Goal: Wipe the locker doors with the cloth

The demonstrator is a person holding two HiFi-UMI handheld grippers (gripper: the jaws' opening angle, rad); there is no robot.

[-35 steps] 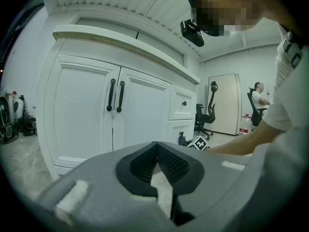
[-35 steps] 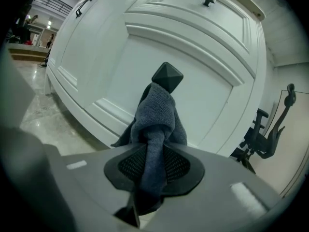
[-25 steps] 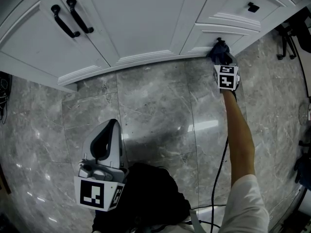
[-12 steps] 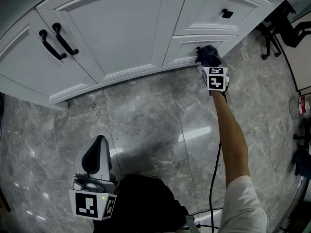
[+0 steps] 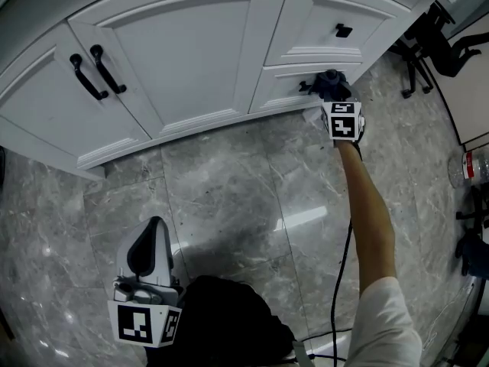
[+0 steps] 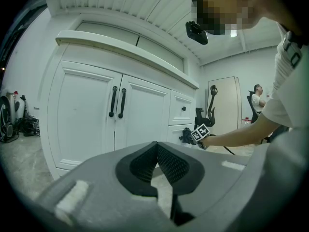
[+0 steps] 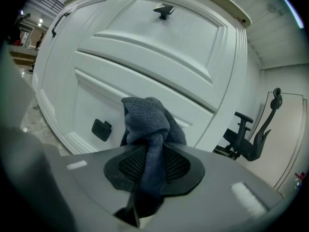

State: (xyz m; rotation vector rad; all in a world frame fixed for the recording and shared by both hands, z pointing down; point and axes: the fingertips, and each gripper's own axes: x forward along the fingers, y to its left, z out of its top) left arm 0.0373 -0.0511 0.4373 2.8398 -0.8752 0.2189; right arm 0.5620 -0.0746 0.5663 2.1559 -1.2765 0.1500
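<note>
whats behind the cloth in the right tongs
The white lower drawer front, with its black knob showing beside the cloth. The patch of panel directly behind the cloth is covered.

— Where do we have the cloth (image 5: 329, 81)?
— Bunched at our right gripper (image 5: 333, 96), against the lower drawer (image 5: 284, 92). Our left gripper (image 5: 150, 245) hangs low over the marble floor (image 5: 244, 182).

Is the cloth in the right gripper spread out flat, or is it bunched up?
Bunched up. The cloth stands as a crumpled wad, pinched between the jaws of the right gripper; no flat part shows.
</note>
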